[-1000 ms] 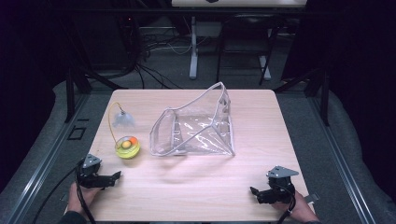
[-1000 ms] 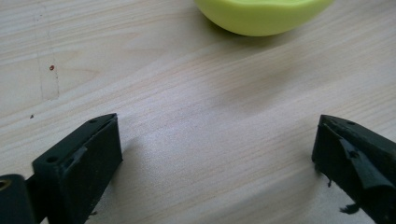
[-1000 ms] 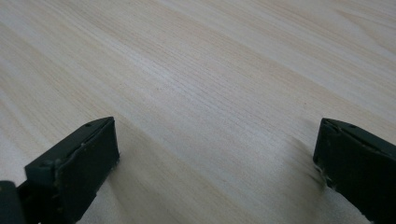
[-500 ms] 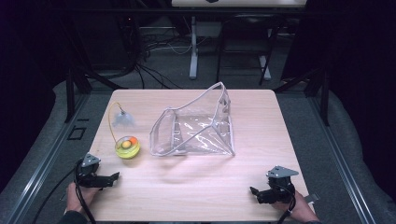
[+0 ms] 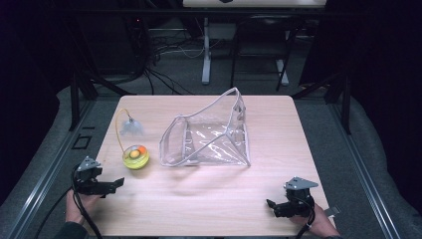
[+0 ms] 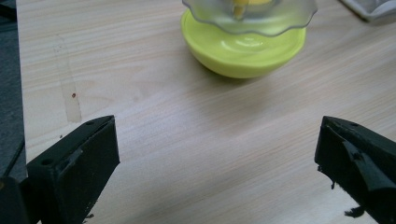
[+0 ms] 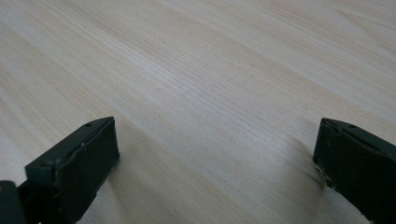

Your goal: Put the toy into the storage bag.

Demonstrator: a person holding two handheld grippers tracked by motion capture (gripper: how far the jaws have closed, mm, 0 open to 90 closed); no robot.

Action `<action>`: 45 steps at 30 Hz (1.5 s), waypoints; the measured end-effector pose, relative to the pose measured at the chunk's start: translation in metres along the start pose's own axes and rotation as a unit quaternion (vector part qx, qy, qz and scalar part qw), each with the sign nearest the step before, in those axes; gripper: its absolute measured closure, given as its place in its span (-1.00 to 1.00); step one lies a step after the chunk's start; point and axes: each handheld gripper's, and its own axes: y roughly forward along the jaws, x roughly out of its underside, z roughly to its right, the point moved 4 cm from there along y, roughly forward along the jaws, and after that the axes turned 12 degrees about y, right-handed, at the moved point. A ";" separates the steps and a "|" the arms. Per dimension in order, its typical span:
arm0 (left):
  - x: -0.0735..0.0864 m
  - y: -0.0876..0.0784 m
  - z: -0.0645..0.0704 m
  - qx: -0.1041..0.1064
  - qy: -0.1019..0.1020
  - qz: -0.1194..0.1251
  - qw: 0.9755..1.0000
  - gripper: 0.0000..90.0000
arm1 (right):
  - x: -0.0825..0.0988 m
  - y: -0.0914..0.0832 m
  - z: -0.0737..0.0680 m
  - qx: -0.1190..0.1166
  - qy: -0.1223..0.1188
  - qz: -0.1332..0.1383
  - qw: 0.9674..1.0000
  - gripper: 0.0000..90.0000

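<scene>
Edging a little closer to the yellow bowl (image 5: pixel 136 158) beside the clear pouch (image 5: pixel 209 137), the left gripper (image 5: pixel 115 183) stays spread wide while the right gripper (image 5: pixel 271 205), equally released, waits, suggesting a pickup is imminent.

The tabletop (image 5: pixel 209 204) is pale wood with fine straight grain running across it. The little bowl (image 5: pixel 135 158) is lime yellow-green, with yellow and orange bits inside, under a clear frosted scalloped lid (image 6: pixel 250 16). The pouch (image 5: pixel 209 137) is see-through plastic, edged in whitish-grey trim. Both tongs, left (image 5: pixel 107 186) and right (image 5: pixel 276 208), are matte black. The floor (image 5: pixel 368 149) around is grey.
</scene>
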 end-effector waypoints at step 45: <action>-0.083 -0.021 -0.010 0.018 0.015 0.014 1.000 -1.00 | 0.000 0.000 0.000 -0.001 0.001 0.000 1.000 -1.00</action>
